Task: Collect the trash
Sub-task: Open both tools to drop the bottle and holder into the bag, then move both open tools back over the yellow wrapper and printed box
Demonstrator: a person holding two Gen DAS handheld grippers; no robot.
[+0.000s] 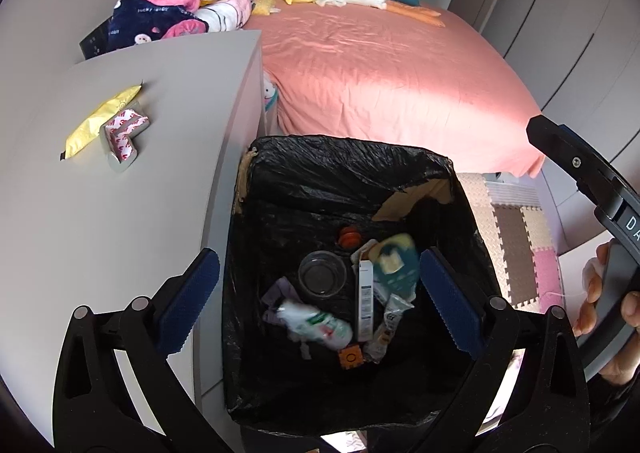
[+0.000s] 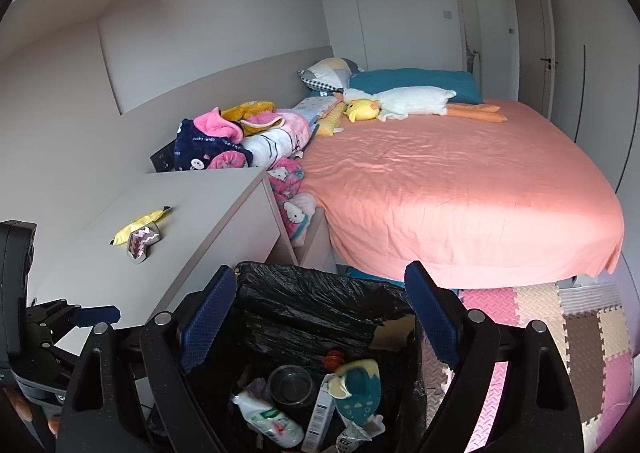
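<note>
Both grippers hang over the bin, a box lined with a black bag that stands on the floor just beside the desk's right edge and near the foot of the bed.

The left gripper has its blue-padded fingers spread wide with nothing between them. Directly below it, inside the bin, lies the collected trash: a teal and yellow wrapper looks blurred just inside the right finger, beside a narrow white box, a clear round cup, a crumpled white and green packet and an orange cap.

The right gripper is likewise spread and empty above the same bin, with the teal wrapper, cup and white box showing between its fingers.

Two pieces remain on the desk, well apart from both grippers, toward its far left part: a yellow wrapper and, touching it on the near side, a folded silver wrapper with a red and white pattern. In the right wrist view the same yellow wrapper and patterned wrapper lie together on the desktop.

Stuffed toys and heaped blankets lie along the bed's far side.
</note>
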